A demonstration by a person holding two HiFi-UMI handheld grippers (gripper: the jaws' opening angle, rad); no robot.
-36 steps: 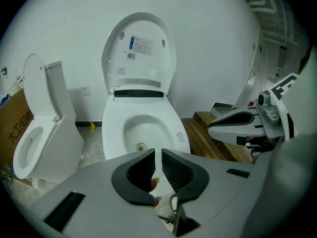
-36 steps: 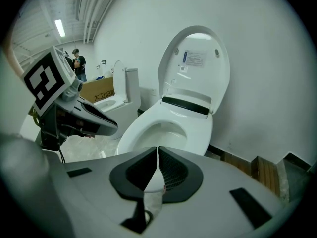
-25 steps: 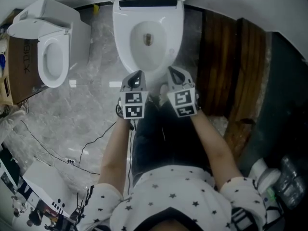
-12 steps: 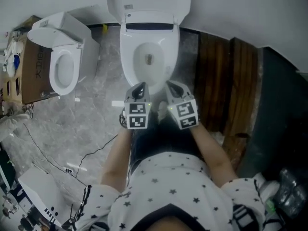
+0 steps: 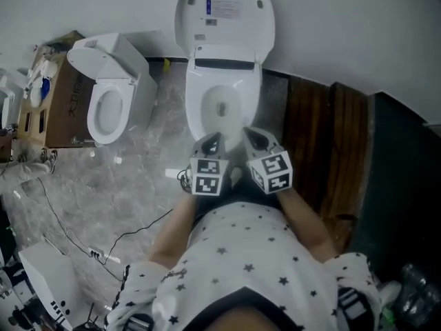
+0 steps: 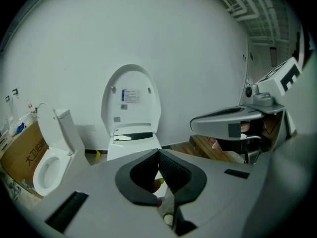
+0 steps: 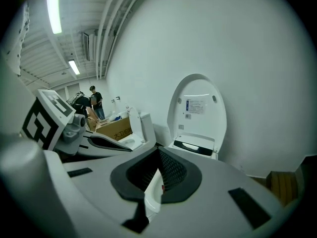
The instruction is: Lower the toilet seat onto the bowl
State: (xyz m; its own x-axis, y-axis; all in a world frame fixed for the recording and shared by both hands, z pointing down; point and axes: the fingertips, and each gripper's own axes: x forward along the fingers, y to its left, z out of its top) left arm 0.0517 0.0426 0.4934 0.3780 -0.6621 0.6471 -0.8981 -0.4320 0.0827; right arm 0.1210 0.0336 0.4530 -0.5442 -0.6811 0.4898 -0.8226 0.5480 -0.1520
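Your left gripper (image 5: pixel 212 142) and right gripper (image 5: pixel 249 135) hang side by side, both pinched shut on nothing. Just ahead of them lies the glossy white oval bowl (image 5: pixel 198 95). Beyond it the smooth, rounded toilet seat (image 5: pixel 224 19) stands upright against the wall.

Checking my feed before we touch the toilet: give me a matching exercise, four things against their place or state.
Things:
1. raised lid
2. second toilet
3. wooden boards
4. left gripper

Place or state:
A. shut, nothing between its jaws
B. beside the cardboard box, on the left
C. upright against the wall
D. on the floor, right of the bowl

Pairs: 1-C, 2-B, 3-D, 4-A
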